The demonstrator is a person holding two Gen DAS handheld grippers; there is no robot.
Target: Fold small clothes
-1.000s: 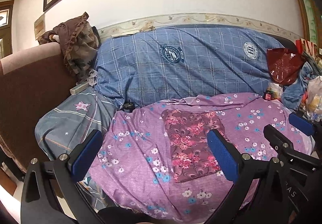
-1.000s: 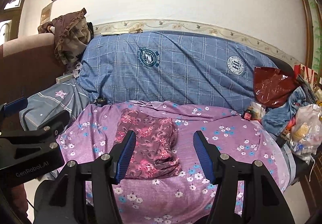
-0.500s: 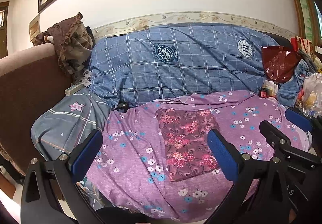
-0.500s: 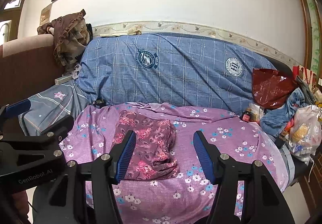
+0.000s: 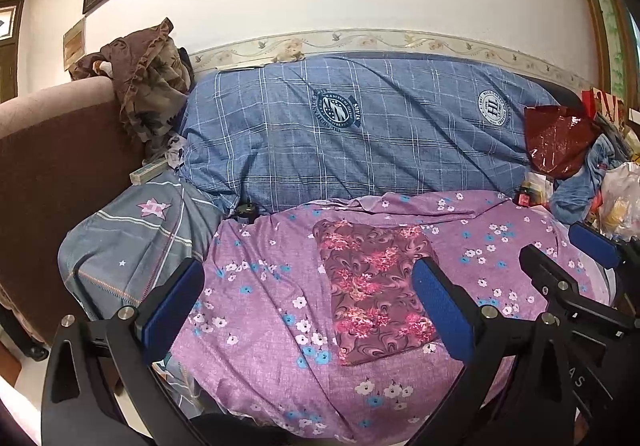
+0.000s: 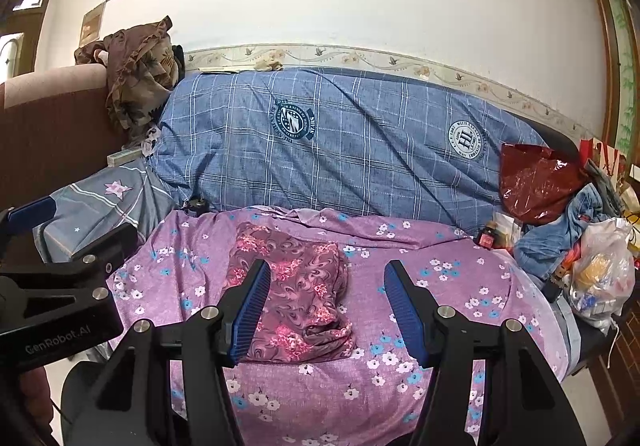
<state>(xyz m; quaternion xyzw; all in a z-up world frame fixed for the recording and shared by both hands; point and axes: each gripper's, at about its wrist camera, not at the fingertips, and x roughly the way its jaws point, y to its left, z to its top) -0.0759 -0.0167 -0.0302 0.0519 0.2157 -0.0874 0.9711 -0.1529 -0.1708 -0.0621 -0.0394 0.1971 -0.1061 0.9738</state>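
**A:** What is nearest to you?

**B:** My own two claws. My left gripper (image 5: 308, 300) stands with its blue-padded jaws wide apart and nothing between them. My right gripper (image 6: 328, 308) is parted too, its ribbed blue pads gripping nothing. Both hang above the near edge of the purple bedsheet with small white and blue flowers (image 5: 256, 310).

**A:** And the garment?

**B:** The folded maroon cloth with pink floral swirls (image 5: 374, 286) lies flat on that sheet, just beyond my fingers. From the left wrist it sits in the right half of the gap, its right edge hidden behind my right-hand pad. From the right wrist, the cloth (image 6: 298, 298) lies behind my left-hand pad and reaches partway into the gap. Neither claw touches it.

**A:** Further back?

**B:** A grey star-print pillow (image 5: 132, 242) at the left, then a long blue checked bolster with round crests (image 6: 340, 149) against the wall. At the far right a dark red plastic bag (image 6: 536, 181) rests beside crumpled blue clothing.
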